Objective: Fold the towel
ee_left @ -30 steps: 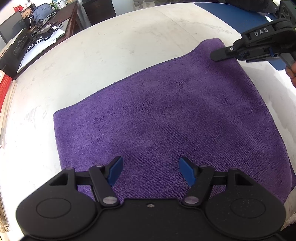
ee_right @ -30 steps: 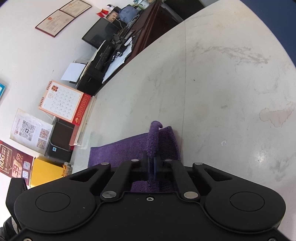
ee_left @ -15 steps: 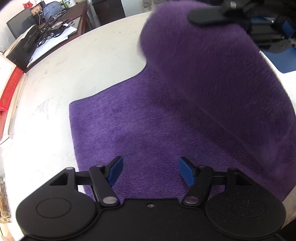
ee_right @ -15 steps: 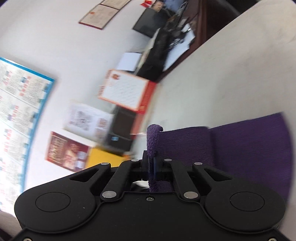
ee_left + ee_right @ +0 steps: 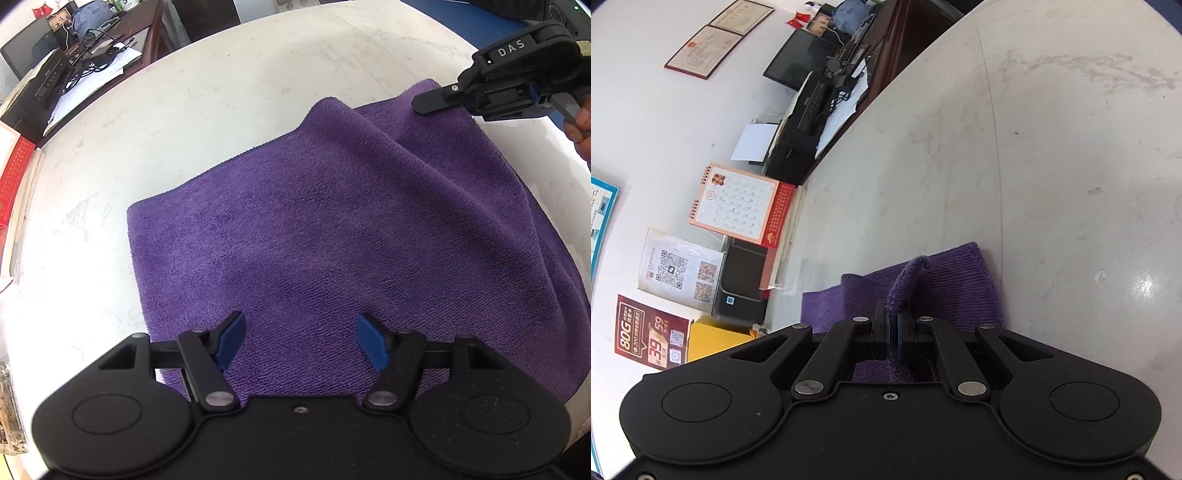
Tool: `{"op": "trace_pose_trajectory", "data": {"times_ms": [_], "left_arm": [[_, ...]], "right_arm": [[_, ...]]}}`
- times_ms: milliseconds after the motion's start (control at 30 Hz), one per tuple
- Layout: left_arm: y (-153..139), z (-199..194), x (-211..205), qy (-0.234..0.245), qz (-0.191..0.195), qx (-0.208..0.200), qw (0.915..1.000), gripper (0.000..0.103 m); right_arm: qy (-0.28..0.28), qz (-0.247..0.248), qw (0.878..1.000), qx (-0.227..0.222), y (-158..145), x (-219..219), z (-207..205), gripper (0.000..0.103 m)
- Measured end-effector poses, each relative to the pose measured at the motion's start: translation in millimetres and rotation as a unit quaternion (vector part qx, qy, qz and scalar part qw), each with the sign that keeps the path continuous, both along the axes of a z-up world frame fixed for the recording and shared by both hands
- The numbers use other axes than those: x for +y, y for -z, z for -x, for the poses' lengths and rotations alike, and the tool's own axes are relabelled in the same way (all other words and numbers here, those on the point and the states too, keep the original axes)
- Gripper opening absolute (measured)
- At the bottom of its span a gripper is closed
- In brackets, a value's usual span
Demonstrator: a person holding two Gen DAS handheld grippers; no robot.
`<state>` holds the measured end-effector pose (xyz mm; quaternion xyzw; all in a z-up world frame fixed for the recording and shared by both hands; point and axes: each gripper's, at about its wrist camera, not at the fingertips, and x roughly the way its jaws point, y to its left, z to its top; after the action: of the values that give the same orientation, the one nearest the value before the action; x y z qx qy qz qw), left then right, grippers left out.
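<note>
A purple towel (image 5: 332, 229) lies on the pale marble table (image 5: 184, 122), rumpled into long ridges along its right side. My left gripper (image 5: 297, 341) hovers open over the towel's near edge, blue pads apart, nothing between them. At the towel's far right corner sits my right gripper (image 5: 424, 101), held by a hand (image 5: 580, 125). In the right wrist view, the right gripper (image 5: 894, 325) is shut on the towel's (image 5: 945, 288) corner, a strip of cloth sticking up from between the jaws.
The table edge (image 5: 820, 173) runs along the left, with a calendar (image 5: 738, 203), posters and a black box beyond it. A dark desk (image 5: 92, 48) with a monitor and cables stands at the far left. A blue surface (image 5: 461, 22) lies beyond the table at top right.
The right gripper swung the towel's corner up high over the cloth, then brought it back down to the far right, leaving the right side rumpled. The left gripper stayed put and open.
</note>
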<state>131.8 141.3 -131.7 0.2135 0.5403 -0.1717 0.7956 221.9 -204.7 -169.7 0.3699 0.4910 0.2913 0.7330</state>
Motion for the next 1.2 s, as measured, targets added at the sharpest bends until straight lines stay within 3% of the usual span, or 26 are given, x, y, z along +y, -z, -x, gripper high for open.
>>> {"op": "trace_pose_trajectory", "data": {"times_ms": [700, 933, 1133, 1200], "left_arm": [[1.2, 0.9, 2.8, 0.003, -0.003, -0.001, 1.0, 0.065], [1.2, 0.8, 2.9, 0.005, -0.003, -0.002, 1.0, 0.065], [1.0, 1.2, 3.9, 0.006, -0.001, -0.002, 1.0, 0.065], [1.0, 1.3, 4.1, 0.007, -0.001, -0.002, 1.0, 0.065]], "right_arm": [[-0.015, 0.096, 0.995, -0.007, -10.6, -0.5, 1.4, 0.005], [-0.034, 0.134, 0.99, -0.022, -23.0, 8.4, 3.3, 0.016], [-0.045, 0.186, 0.98, -0.048, -38.1, 12.4, 9.8, 0.038], [-0.047, 0.204, 0.976, -0.057, -43.1, 12.8, 12.5, 0.04]]}}
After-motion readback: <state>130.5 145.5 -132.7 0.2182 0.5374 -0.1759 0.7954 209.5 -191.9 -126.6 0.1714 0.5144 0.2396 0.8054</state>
